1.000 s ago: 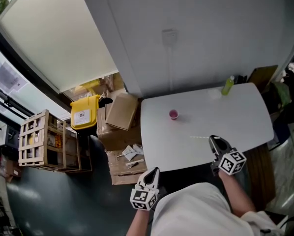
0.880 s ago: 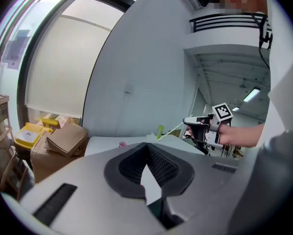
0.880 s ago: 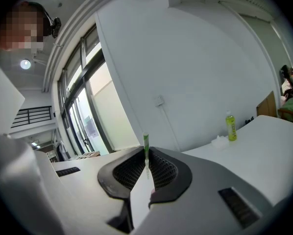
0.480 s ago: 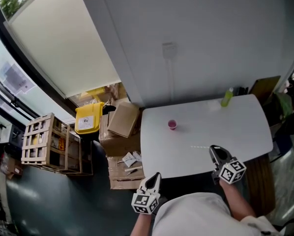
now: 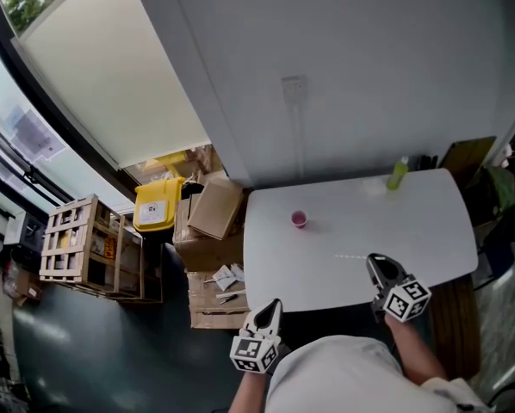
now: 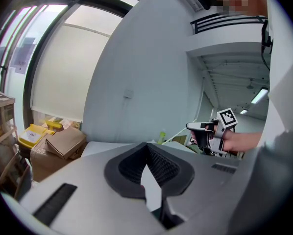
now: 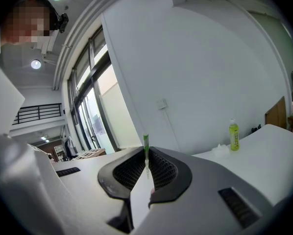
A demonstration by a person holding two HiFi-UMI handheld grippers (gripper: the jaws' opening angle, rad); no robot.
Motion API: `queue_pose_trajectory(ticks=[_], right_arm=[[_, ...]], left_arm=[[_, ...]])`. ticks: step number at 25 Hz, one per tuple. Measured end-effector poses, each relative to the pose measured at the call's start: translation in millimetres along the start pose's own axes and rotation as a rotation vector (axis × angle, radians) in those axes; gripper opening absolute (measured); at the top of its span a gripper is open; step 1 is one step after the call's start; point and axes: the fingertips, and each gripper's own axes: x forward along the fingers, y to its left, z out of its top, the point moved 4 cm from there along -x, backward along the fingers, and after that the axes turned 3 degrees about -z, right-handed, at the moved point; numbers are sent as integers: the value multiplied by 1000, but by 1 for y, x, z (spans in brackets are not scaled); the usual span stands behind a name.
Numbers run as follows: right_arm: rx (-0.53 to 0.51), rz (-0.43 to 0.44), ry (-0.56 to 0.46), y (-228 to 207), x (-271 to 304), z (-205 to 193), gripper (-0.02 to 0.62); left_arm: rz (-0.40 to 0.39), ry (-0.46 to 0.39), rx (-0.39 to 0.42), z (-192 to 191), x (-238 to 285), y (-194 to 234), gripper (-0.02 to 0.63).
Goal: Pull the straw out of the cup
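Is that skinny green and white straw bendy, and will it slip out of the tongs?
Probably not floppy: the straw sticks straight up from the shut right tongs without drooping. It looks very thin, so likely feather-light and easy to squash. Being so narrow, it might slide if the grip loosens.

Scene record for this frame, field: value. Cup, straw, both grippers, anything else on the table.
cup: pink cup, standing on the white table, apart from both grippers; no straw seen in it
straw: green-and-white straw, pinched between the right gripper's jaws, its end poking past their tips
right gripper: shut on the straw, over the table's near part
left gripper: jaws together, nothing between them, off the table's near edge
other: green bottle, upright by the table's far edge
task status: straw looks out of the cup
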Motion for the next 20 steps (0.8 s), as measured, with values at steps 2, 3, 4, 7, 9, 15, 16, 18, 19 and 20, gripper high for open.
queue_pose_trajectory(ticks=[2, 3, 4, 7, 9, 15, 16, 18, 19, 20], right_arm=[[6, 4, 3, -2, 1, 0, 51], [5, 8, 2, -3, 1, 1, 51], [4, 12, -1, -3, 1, 2, 51], [5, 18, 1, -3, 1, 5, 51], [4, 24, 1, -2, 3, 5, 51], [3, 26, -3, 1, 6, 6, 51], [5, 25, -3, 1, 5, 5, 51], [7, 25, -3, 1, 5, 4, 51], [7, 25, -3, 1, 5, 4, 51], [8, 25, -4, 0, 5, 3, 51]], left_arm=[[7, 0, -2, 0, 1, -1, 2], [10, -1, -2, 0, 1, -1, 2], [12, -3, -3, 0, 2, -2, 2], [16, -7, -3, 1, 2, -4, 2], [19, -8, -4, 2, 2, -4, 2], [25, -10, -2, 3, -1, 1, 2], [25, -10, -2, 3, -2, 2, 2], [25, -10, -4, 2, -2, 3, 2], [25, -10, -4, 1, -2, 3, 2], [25, -10, -5, 1, -2, 3, 2]])
